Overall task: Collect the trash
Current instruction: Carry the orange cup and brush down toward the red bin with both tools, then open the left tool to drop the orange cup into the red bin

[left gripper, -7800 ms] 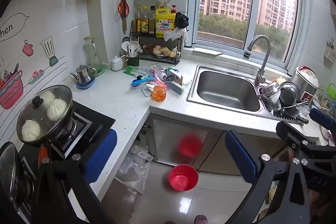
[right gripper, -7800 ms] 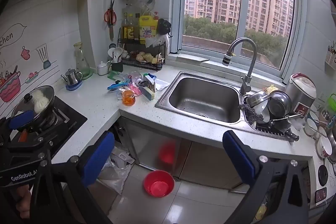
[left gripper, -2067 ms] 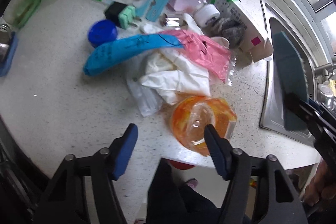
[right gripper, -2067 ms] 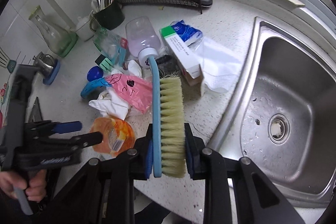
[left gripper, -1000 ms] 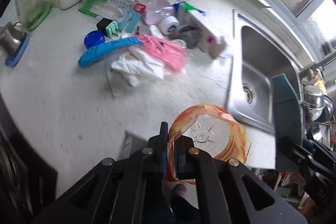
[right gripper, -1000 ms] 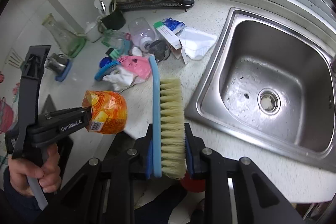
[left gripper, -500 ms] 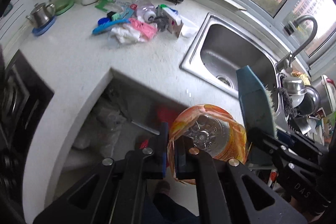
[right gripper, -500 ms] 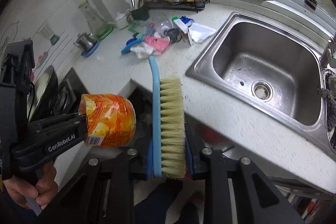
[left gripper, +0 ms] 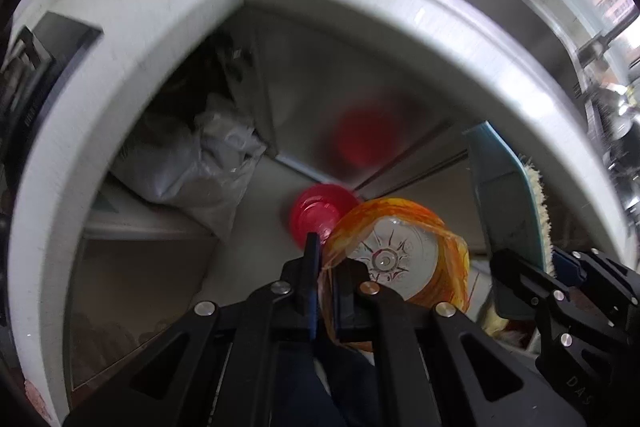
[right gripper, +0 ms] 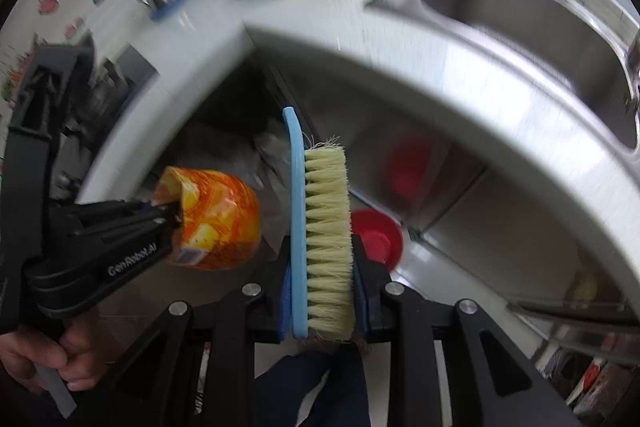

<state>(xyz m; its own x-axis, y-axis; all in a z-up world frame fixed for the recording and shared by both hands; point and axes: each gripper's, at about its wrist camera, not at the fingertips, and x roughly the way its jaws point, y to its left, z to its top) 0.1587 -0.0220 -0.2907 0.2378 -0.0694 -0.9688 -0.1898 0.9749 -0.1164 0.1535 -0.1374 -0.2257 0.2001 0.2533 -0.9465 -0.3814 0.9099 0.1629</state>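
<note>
Two items are being carried at once, both off the counter and over the floor. An orange plastic cup (left gripper: 394, 259) is being pinched by its rim in the left gripper (left gripper: 323, 267), jaws nearly shut w/ only the thin wall between the pads; the cup's base is facing away, its axis running roughly along the fingers. A blue scrub brush (right gripper: 320, 227) is being clamped across its width in the right gripper (right gripper: 322, 291), jaws narrow, its long axis lined up w/ the fingers, bristles to the right.

Key relation: a red bin (left gripper: 320, 215) is being seen on the floor just ahead of and below the left gripper's tips, partly hidden by the cup, near the cabinet corner. From the right wrist view the bin (right gripper: 376, 239) is lying just right of the brush. Both grippers are being pointed steeply down; the left looks nearer to the bin, so the cup is prob. dropped first. Views are motion-blurred, so exact alignment over the bin can't be told.
</note>
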